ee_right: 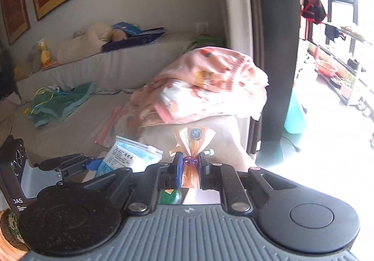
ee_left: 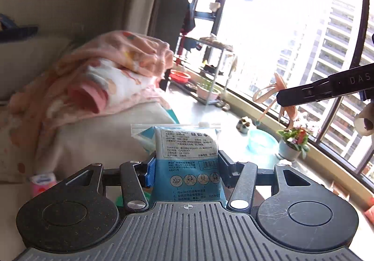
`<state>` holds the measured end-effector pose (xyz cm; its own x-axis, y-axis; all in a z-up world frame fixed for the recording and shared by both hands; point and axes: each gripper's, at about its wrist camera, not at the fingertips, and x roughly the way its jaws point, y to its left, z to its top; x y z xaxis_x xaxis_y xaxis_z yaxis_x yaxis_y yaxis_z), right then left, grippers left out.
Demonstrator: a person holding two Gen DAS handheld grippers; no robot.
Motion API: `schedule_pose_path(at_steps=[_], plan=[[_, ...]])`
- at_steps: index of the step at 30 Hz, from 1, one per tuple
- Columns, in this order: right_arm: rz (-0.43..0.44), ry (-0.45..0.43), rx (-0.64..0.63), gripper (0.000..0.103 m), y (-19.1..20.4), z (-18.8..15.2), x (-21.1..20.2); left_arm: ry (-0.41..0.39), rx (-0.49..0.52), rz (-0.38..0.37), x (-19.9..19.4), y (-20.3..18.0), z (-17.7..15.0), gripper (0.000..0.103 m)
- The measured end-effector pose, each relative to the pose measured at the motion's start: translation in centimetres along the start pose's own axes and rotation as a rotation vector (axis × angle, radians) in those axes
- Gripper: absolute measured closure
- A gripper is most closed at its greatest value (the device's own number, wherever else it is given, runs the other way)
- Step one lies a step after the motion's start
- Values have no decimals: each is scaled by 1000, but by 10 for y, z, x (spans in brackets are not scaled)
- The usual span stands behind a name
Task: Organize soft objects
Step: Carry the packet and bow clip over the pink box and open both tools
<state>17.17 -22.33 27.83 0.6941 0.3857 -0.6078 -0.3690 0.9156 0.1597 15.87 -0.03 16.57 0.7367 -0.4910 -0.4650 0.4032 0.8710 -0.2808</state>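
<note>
two grippers are up in the air over a pale sofa [ee_right: 77, 121], each with something clamped between its pads. left gripper [ee_left: 186, 167] grips a blue and white sealed packet [ee_left: 188, 156] printed with small text and little diagrams; the jaws stand fairly wide, pressing on both edges of the packet, which sticks up and forward out of them. right gripper [ee_right: 190, 164] is nearly closed, pinching the gathered neck of a small peach-coloured ribbon ornament [ee_right: 194, 142] with a purple bead at the pinch and a round dark stud above it; in the left wrist view the same ornament [ee_left: 278, 95] dangles in loops from the tip of the right gripper [ee_left: 284, 98], in front of the window [ee_left: 292, 34]. behind both, a pink patterned blanket [ee_right: 210, 83] lies heaped on the sofa arm. further back on the seat lies a green cloth [ee_right: 60, 102], and plush toys [ee_right: 88, 39] rest along the sofa back. a potted plant [ee_left: 293, 142] stands on the sill
</note>
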Motion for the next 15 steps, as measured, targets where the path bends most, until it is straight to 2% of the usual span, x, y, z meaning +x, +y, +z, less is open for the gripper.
schedule_pose_path(at_steps=[2, 4, 6, 7, 10, 13, 15], plan=[[-19, 18, 40, 90, -27, -9, 9, 32, -83, -70, 36, -11, -10, 45], [-25, 46, 82, 90, -49, -16, 25, 113, -172, -118, 81, -19, -30, 45], [-34, 85, 118, 90, -62, -22, 50, 218, -181, -101, 122, -25, -53, 45], [-40, 107, 133, 90, -67, -26, 64, 240, -164, -76, 135, -28, -63, 45], [-65, 176, 166, 90, -76, -37, 108, 188, -102, -32, 146, -32, -74, 46], [-81, 235, 186, 90, -89, -48, 142, 154, -123, -85, 129, -28, -74, 46], [-49, 269, 178, 89, -93, -54, 162, 140, -99, -81, 109, -29, -71, 46]])
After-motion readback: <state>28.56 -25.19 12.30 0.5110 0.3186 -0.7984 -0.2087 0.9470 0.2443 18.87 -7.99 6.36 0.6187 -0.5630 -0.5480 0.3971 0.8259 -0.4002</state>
